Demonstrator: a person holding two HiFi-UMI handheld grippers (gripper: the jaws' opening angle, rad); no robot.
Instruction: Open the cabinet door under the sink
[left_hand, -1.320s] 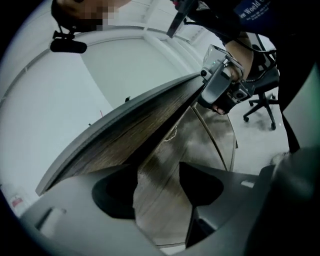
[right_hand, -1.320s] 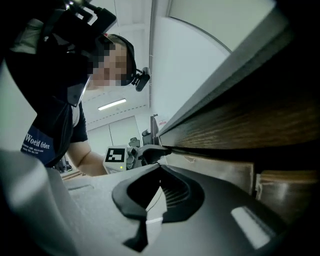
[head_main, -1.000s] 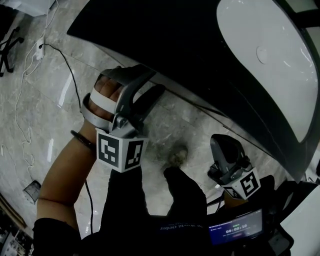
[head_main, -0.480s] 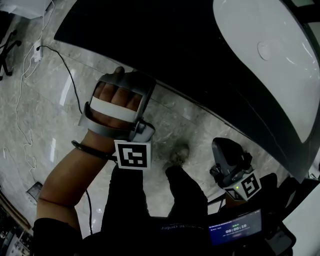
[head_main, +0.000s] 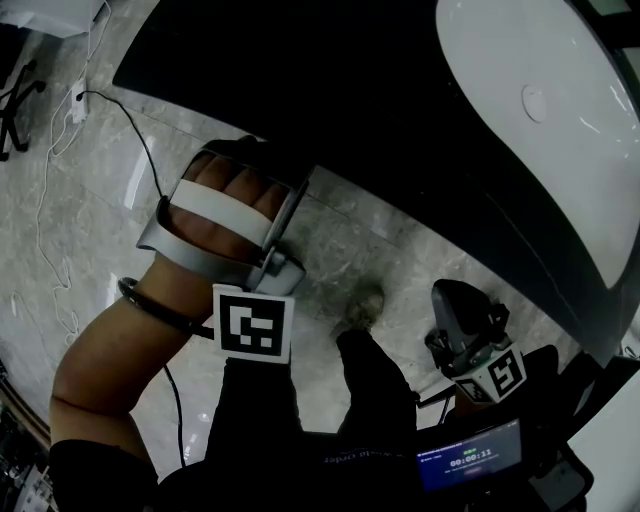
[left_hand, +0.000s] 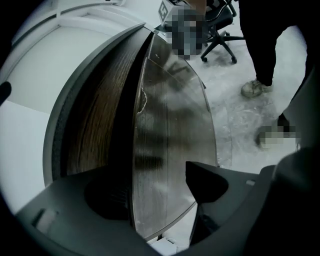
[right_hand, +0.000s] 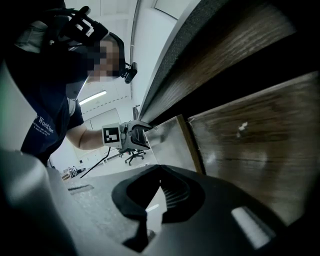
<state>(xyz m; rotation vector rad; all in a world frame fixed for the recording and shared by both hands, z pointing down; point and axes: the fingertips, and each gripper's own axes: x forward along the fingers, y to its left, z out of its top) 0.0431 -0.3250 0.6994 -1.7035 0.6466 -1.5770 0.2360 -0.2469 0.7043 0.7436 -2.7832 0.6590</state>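
Door status first: the glossy brown wood-grain cabinet door under the sink is swung out from the cabinet front, with a dark gap on its hinge-less side. It hangs below the rim of the black tabletop that carries the white oval sink basin.

The left gripper sits right at the door's free edge, tucked under the tabletop rim in the head view. Its jaws have just been opening and now stand wide apart. The door's edge runs between them, but the pads don't look pressed on it.

The right gripper hangs low and well off to the side, near the person's knee. Its jaws are nearly together with only a thin sliver of light between them and nothing in there. From its view you get a second wood-grain door panel sitting flush next to the open one.

Grey marble floor below, with a black cable snaking across it. There's a black office chair further back.
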